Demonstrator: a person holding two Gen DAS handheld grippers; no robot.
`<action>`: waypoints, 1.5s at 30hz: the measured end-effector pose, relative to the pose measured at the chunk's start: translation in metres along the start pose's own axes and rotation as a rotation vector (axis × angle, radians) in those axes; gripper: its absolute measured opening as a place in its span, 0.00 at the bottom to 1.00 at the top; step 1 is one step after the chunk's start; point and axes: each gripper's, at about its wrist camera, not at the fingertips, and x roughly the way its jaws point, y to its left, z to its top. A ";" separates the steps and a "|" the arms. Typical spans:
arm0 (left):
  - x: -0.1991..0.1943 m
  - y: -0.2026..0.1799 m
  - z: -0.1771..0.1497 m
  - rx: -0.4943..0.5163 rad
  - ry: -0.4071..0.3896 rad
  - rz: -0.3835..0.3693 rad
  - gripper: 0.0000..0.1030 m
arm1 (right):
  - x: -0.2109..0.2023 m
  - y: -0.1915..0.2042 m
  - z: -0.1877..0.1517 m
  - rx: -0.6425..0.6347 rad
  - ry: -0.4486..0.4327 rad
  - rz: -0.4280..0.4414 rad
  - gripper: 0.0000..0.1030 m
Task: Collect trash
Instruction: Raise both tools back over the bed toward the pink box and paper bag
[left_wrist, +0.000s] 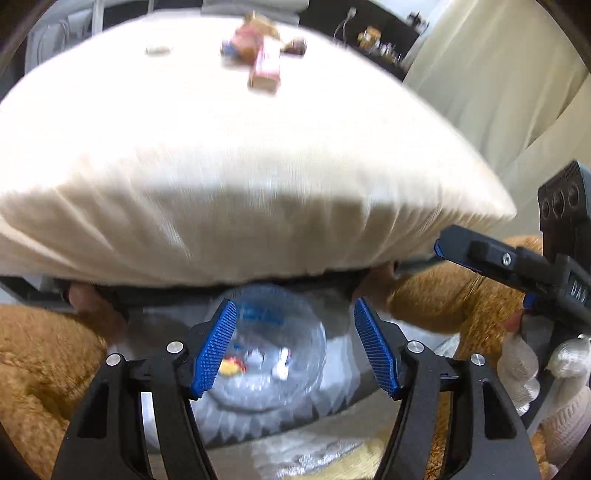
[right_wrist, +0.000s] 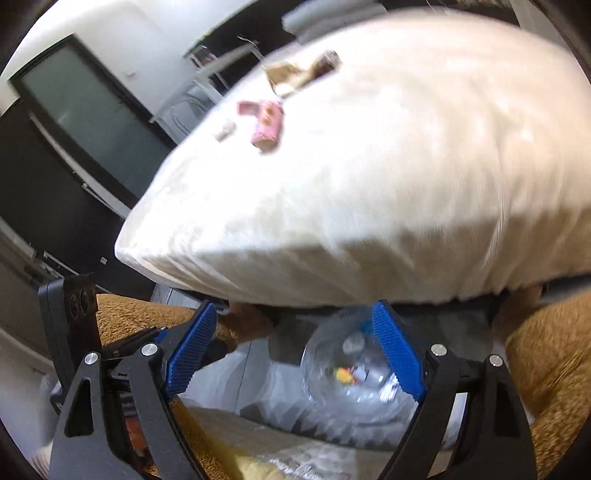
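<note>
Here the clear plastic bottle (left_wrist: 266, 354) is lying beyond and between the spread fingers of the left gripper (left_wrist: 295, 347); the right gripper (right_wrist: 295, 354) is gaping too, empty.

I've got the left gripper (left_wrist: 293, 345) pitched downward, blue pads (left_wrist: 216, 347) apart with nothing pressed between them. The right gripper (right_wrist: 293, 354) is tilted down too, jaws wider, nothing gripped. My white-gloved right hand (left_wrist: 532, 373) wraps its handle at the left view's edge. Both views are blurred.
</note>
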 end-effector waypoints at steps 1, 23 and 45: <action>-0.004 0.000 0.003 0.003 -0.022 -0.001 0.63 | -0.005 0.005 0.003 -0.036 -0.027 -0.003 0.83; -0.044 0.077 0.152 -0.031 -0.272 0.094 0.63 | 0.030 -0.004 0.162 -0.195 -0.178 -0.114 0.83; 0.026 0.159 0.273 -0.066 -0.281 0.152 0.91 | 0.162 0.011 0.286 -0.326 -0.132 -0.098 0.95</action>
